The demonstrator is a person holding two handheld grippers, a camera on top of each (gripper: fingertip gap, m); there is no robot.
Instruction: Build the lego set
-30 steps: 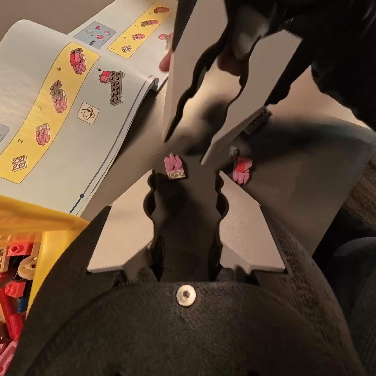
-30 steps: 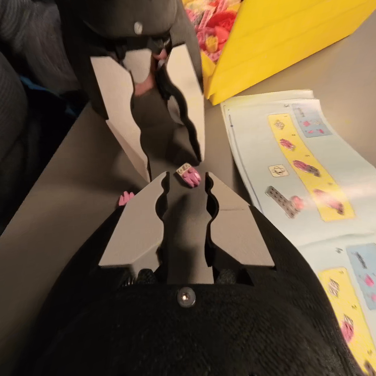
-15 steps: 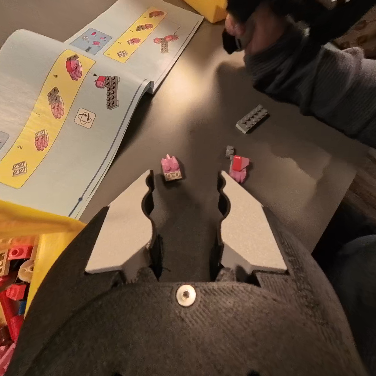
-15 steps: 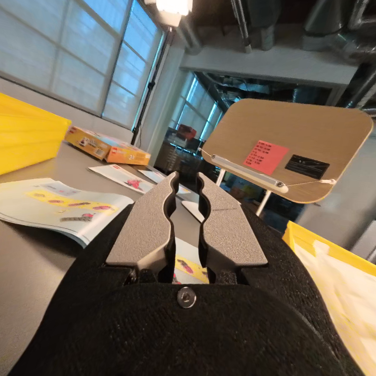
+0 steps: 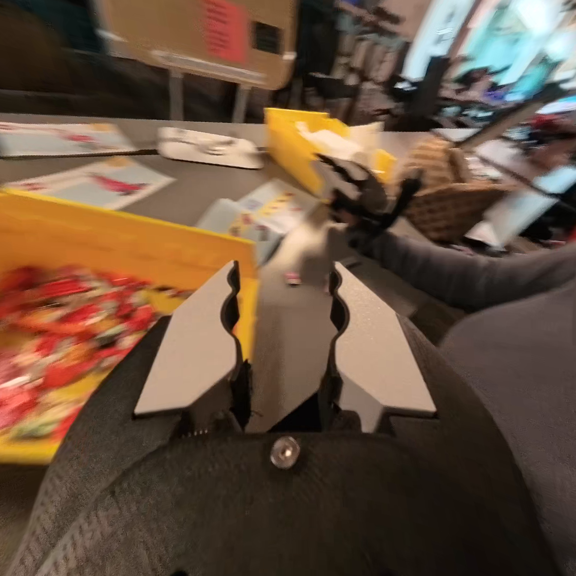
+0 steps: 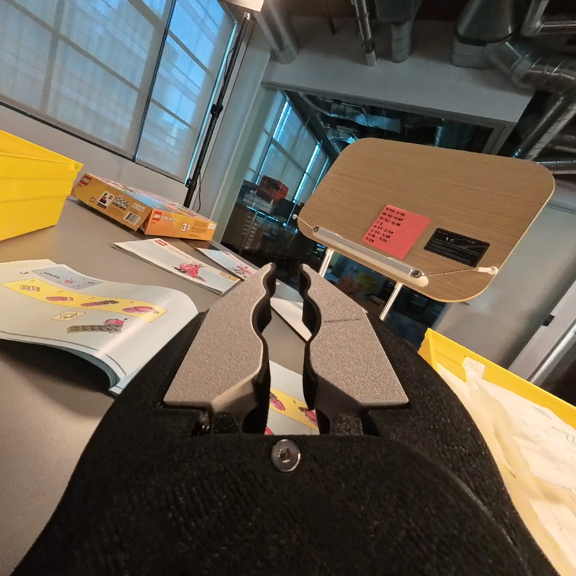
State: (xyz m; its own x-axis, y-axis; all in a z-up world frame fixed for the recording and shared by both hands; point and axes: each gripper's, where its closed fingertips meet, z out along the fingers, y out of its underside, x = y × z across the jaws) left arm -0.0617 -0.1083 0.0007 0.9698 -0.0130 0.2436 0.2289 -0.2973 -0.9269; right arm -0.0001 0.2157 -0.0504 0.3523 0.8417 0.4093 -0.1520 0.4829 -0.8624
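Grey fingers [image 6: 230,339] are seen on a black gripper body [image 6: 280,514]. The table [image 6: 46,436] is grey. The bins [image 6: 28,184] are bright yellow; one [image 5: 124,246] is filled with blurred red and pink bricks [image 5: 62,327]. Pale blue booklet pages [image 6: 93,308] are marked with yellow bands. An orange-yellow box [image 6: 174,223], a light wood-grain board [image 6: 436,199] and a coral-red note [image 6: 396,230] are shown.

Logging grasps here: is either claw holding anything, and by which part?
Nothing is held. The left claw gapes wide over bare grey table; the right claw is nearly closed, with only air between its fingers.
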